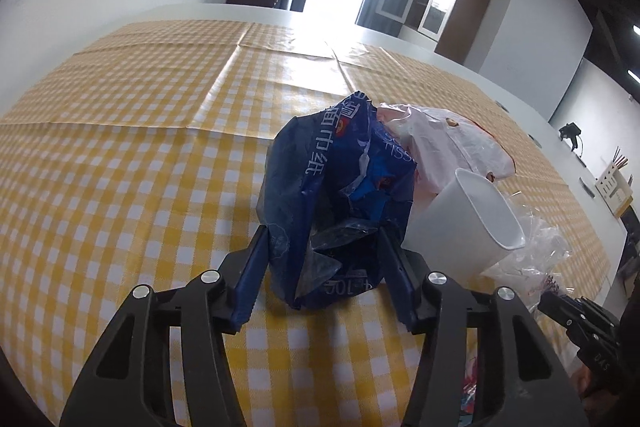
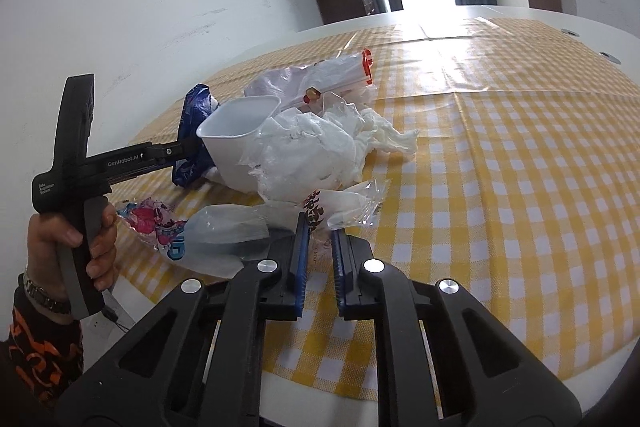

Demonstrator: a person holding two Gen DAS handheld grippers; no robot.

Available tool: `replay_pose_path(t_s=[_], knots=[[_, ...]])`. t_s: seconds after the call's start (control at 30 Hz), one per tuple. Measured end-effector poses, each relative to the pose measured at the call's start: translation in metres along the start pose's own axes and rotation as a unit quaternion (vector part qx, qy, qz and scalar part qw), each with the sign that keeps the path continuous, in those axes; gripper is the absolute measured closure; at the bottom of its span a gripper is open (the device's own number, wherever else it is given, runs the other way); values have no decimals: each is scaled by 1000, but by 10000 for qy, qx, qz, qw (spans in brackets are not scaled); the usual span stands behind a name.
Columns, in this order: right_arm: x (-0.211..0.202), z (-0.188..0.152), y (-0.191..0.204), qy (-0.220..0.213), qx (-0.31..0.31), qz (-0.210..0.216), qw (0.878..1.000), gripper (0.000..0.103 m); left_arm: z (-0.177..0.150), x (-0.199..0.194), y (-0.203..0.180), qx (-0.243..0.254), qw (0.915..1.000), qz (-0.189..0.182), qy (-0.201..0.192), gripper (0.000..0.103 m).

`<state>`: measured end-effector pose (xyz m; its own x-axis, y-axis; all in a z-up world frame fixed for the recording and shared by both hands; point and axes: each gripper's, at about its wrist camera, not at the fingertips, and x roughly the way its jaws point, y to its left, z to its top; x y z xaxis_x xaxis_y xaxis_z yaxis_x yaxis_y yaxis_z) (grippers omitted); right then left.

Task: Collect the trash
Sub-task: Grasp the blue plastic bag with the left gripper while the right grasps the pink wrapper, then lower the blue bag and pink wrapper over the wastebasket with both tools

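A crumpled dark blue wrapper (image 1: 340, 203) stands on the checked tablecloth between the fingers of my left gripper (image 1: 324, 247); the jaws flank it closely and press its sides. A white plastic cup (image 1: 468, 223) leans beside it on the right, against a pink-white bag (image 1: 452, 143). In the right wrist view my right gripper (image 2: 320, 247) is nearly shut, with the edge of a small printed white wrapper (image 2: 336, 203) at its tips. The cup (image 2: 240, 143), crumpled white tissue (image 2: 340, 139) and the blue wrapper (image 2: 192, 131) lie beyond.
A yellow-checked cloth (image 2: 520, 167) covers the white table. A clear bag (image 2: 228, 235) and a pink printed wrapper (image 2: 152, 223) lie at the near left edge. A white wall runs along the left, a bright doorway behind.
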<state>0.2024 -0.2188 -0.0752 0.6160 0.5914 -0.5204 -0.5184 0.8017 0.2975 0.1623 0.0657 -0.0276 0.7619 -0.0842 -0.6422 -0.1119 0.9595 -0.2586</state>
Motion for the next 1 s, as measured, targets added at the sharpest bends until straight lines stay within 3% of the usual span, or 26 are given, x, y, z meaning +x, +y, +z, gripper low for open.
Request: replay_pose_path(t_s=[0.3,0.77,1.0], knots=[[-31,-2,13,-189,-32,95,9998,94,-26,-51,15,-422,9984,-125,-347,50],[-71,-48,44,-93,-425,-8,9991,94,-73,-145,15,-377,9939,-338,-981,50],[-97,-82,59,-24,-658,-160,9977,94,-121,-172,-9,-28,9947,-507,-893,51]])
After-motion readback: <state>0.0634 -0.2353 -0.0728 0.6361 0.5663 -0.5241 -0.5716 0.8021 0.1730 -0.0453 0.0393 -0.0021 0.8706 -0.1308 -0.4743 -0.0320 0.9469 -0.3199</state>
